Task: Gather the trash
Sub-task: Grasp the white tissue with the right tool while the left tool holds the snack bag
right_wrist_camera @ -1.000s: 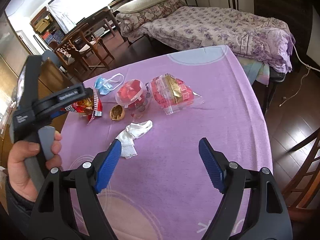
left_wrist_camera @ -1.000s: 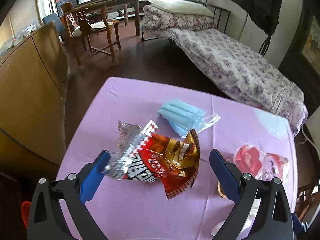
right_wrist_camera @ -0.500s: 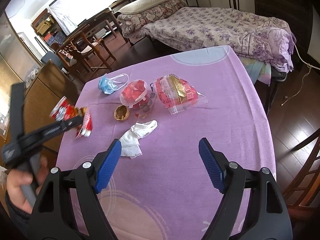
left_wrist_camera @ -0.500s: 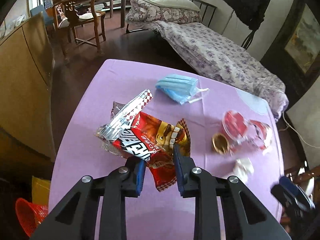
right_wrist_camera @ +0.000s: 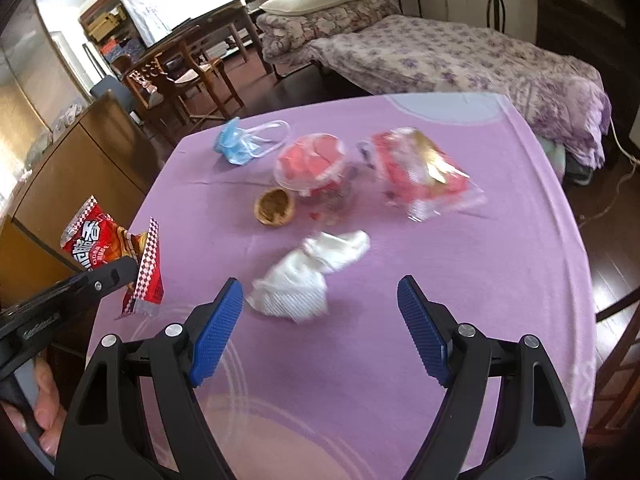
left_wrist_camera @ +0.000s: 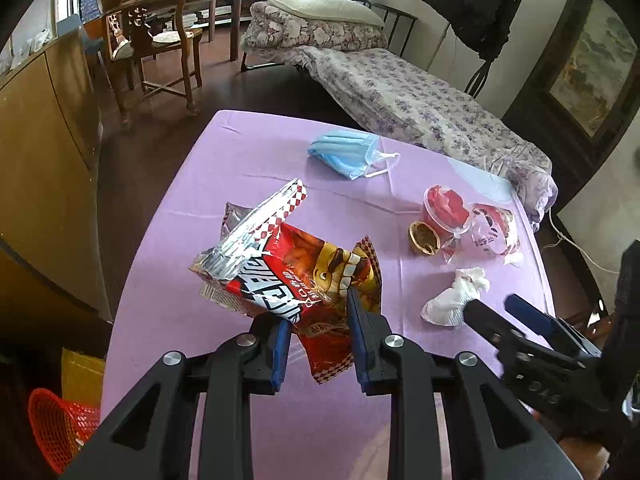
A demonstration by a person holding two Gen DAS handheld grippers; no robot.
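Two grippers are working over a table (left_wrist_camera: 248, 148) that is wearing a purple cloth, with a bed (left_wrist_camera: 420, 96) lying beyond its far edge and a wooden chair (left_wrist_camera: 156, 44) standing on the dark floor to the far left. Down by the table's near left corner a red mesh basket (left_wrist_camera: 56, 424) is sitting on the floor. The left gripper (left_wrist_camera: 318, 332) is clamping a red and silver snack wrapper (left_wrist_camera: 288, 264) by its lower edge, its jaws having just been closing onto it, and the wrapper is hanging clear above the cloth near the left side of the table. The right gripper (right_wrist_camera: 320, 332) is standing with its jaws spread wide and nothing between the pads, and it is hovering just short of a crumpled white tissue (right_wrist_camera: 308, 276) that is lying on the cloth. Farther back a red plastic packet (right_wrist_camera: 424, 176) and a clear cup with red contents (right_wrist_camera: 316, 168) are lying side by side, and a blue face mask (right_wrist_camera: 240, 144) is resting near the far left. A brown walnut shell half (right_wrist_camera: 274, 206) is sitting just beside the cup. A hand (right_wrist_camera: 44, 404) is gripping the left gripper's handle.
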